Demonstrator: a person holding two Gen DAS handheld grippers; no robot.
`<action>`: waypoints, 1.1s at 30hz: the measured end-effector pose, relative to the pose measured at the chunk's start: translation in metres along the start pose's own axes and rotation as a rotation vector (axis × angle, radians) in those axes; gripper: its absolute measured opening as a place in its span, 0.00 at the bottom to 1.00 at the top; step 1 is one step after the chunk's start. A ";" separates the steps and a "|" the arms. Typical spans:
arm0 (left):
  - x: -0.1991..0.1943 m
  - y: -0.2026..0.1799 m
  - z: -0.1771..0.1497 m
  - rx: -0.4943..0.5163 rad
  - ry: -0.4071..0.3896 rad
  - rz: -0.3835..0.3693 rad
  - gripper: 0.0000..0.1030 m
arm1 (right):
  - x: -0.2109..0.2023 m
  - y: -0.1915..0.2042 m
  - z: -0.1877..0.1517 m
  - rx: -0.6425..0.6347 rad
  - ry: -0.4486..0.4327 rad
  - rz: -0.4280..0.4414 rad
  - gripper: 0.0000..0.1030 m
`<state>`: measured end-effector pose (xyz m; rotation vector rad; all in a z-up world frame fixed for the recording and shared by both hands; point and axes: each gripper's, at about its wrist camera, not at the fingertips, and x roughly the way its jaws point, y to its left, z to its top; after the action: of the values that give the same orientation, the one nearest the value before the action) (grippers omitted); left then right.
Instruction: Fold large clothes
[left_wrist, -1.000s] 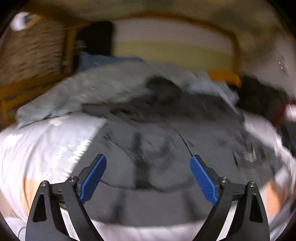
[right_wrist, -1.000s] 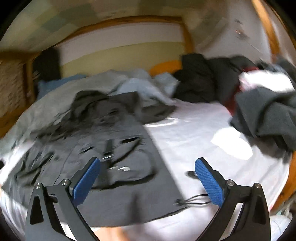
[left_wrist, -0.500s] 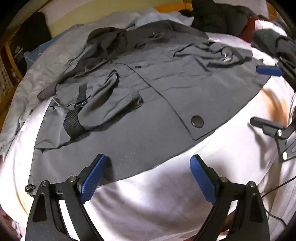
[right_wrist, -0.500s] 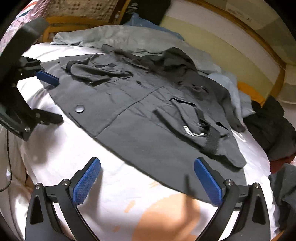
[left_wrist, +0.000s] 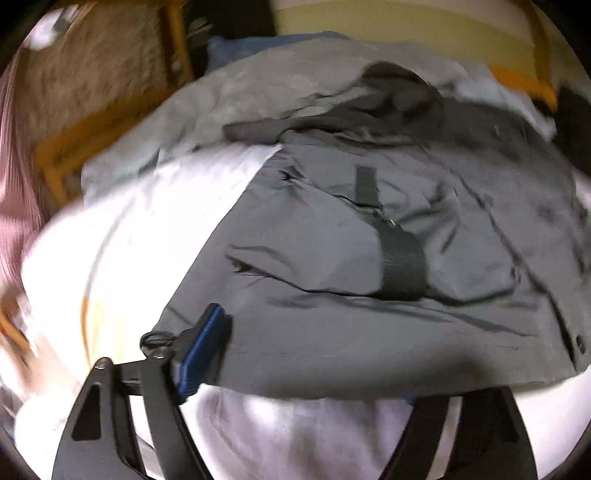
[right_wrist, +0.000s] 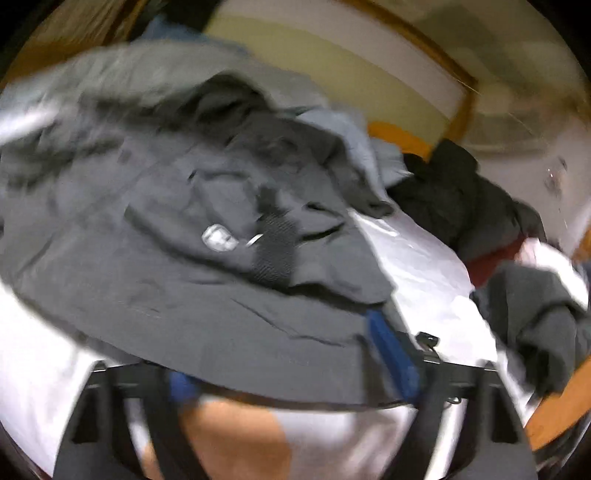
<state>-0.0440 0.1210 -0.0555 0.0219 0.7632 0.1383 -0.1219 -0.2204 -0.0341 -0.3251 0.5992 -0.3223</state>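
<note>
A large dark grey jacket (left_wrist: 369, 258) lies spread on a white bed sheet (left_wrist: 129, 221), hood at the far end. It also shows in the right wrist view (right_wrist: 184, 258). My left gripper (left_wrist: 306, 373) is open at the jacket's near hem by its left corner; the left pad (left_wrist: 201, 354) lies on the hem edge and the right pad is hidden under the cloth. My right gripper (right_wrist: 295, 365) is open at the hem's right corner, with the hem lying across both blue pads (right_wrist: 393, 354). Both views are motion-blurred.
A light grey blanket (left_wrist: 240, 96) lies behind the jacket. A pile of dark clothes (right_wrist: 461, 206) and a grey garment (right_wrist: 535, 314) lie at the right of the bed. A wooden bed frame (right_wrist: 554, 413) edges the right; a wicker panel (left_wrist: 103, 74) stands at the left.
Both grippers have moved forward and down to the jacket's near hem, one at each corner. The hem now lies over their pads. They stay open.
</note>
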 end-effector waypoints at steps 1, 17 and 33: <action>-0.003 0.007 0.002 -0.038 -0.002 -0.010 0.71 | -0.004 -0.007 0.003 0.044 -0.030 -0.021 0.72; 0.003 -0.021 0.086 0.139 -0.059 -0.010 0.07 | 0.019 -0.029 0.069 0.029 -0.083 0.137 0.37; 0.122 -0.048 0.140 0.262 -0.034 0.004 0.61 | 0.159 -0.045 0.111 0.030 -0.013 0.016 0.79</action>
<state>0.1455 0.0940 -0.0414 0.2740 0.7434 0.0403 0.0591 -0.3000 -0.0085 -0.2929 0.5833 -0.3130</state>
